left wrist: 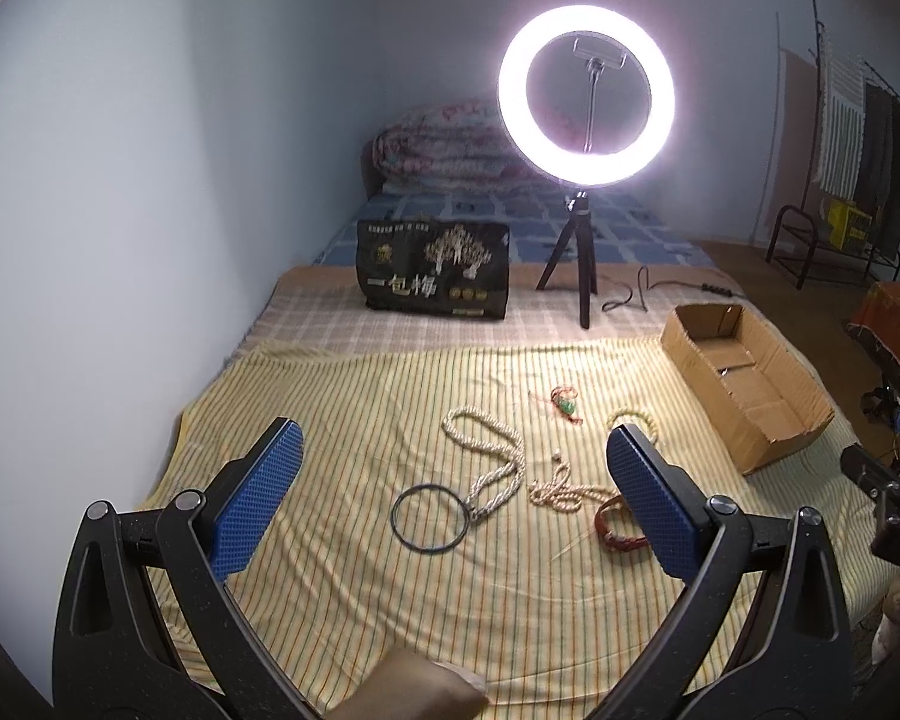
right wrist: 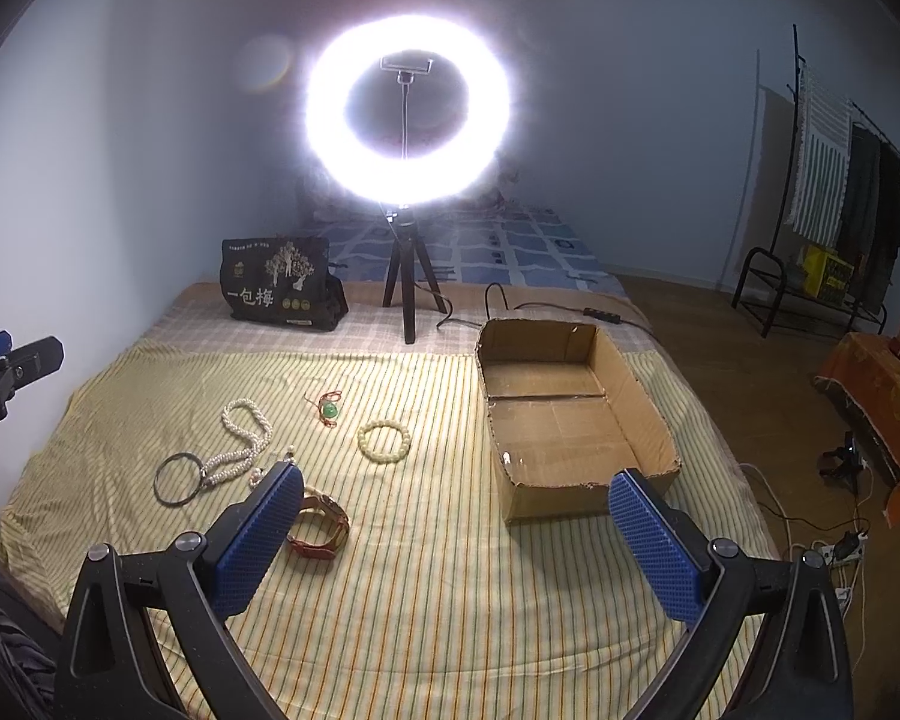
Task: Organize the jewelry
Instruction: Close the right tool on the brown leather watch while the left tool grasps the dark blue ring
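Jewelry lies on a yellow striped cloth (left wrist: 330, 420). In the left wrist view I see a dark bangle (left wrist: 430, 518), a long pearl necklace (left wrist: 492, 456), a shorter bead strand (left wrist: 561, 489), a green pendant on red cord (left wrist: 564, 404) and a brown leather watch (left wrist: 621, 531) partly behind my right finger. My left gripper (left wrist: 450, 456) is open and empty above them. In the right wrist view the bangle (right wrist: 177, 478), necklace (right wrist: 240, 438), pendant (right wrist: 329, 411), pale bead bracelet (right wrist: 384, 441) and watch (right wrist: 321, 528) lie left of an empty cardboard box (right wrist: 570, 420). My right gripper (right wrist: 456, 501) is open and empty.
A lit ring light on a tripod (left wrist: 585, 96) stands at the back beside a black bag (left wrist: 432, 270). The cardboard box (left wrist: 744, 384) sits at the cloth's right. A wall runs along the left. A clothes rack (right wrist: 834, 192) stands far right on the floor.
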`<action>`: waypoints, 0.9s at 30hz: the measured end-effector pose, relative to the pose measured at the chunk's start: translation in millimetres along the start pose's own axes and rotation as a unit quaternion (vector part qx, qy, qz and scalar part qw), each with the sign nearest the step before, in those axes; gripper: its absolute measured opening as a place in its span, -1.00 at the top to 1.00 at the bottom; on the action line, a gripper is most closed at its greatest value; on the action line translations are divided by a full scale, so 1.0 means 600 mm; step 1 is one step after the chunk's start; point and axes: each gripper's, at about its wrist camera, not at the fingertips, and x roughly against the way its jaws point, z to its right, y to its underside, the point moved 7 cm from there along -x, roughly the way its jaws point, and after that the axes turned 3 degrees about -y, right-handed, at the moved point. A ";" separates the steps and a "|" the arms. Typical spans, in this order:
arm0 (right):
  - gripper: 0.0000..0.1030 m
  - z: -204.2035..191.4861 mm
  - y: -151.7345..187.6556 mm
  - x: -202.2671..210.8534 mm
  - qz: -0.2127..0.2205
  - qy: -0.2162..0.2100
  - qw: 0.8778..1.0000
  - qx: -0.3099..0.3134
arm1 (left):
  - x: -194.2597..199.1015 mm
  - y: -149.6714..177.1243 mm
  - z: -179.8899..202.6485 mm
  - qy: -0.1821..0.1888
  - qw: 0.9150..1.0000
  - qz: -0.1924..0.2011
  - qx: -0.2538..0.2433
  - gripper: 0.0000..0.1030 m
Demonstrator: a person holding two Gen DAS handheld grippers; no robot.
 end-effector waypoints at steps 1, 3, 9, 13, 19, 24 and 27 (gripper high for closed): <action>-1.00 0.001 0.002 -0.002 -0.003 -0.002 1.000 -0.001 | -0.005 0.002 -0.004 -0.001 1.000 -0.006 -0.001 -0.99; -0.99 0.001 0.004 -0.006 -0.009 -0.002 1.000 0.001 | -0.013 0.007 -0.010 -0.006 1.000 -0.013 -0.001 -0.99; -0.99 -0.005 0.017 -0.038 -0.046 -0.017 0.999 0.010 | -0.065 0.024 -0.035 -0.005 0.997 -0.073 0.008 -0.99; -1.00 -0.004 0.028 -0.069 -0.079 -0.023 0.997 0.005 | -0.093 0.028 -0.053 -0.008 0.995 -0.097 0.008 -0.99; -1.00 -0.012 0.037 -0.123 -0.111 -0.028 0.993 0.028 | -0.139 0.041 -0.096 0.000 0.991 -0.129 0.034 -0.80; -0.98 -0.043 0.056 -0.173 -0.141 -0.036 0.985 0.093 | -0.185 0.082 -0.111 0.015 0.981 -0.184 0.052 -0.38; -0.85 -0.062 0.064 -0.198 -0.165 -0.055 0.978 0.112 | -0.213 0.102 -0.103 0.031 0.973 -0.221 0.058 -0.29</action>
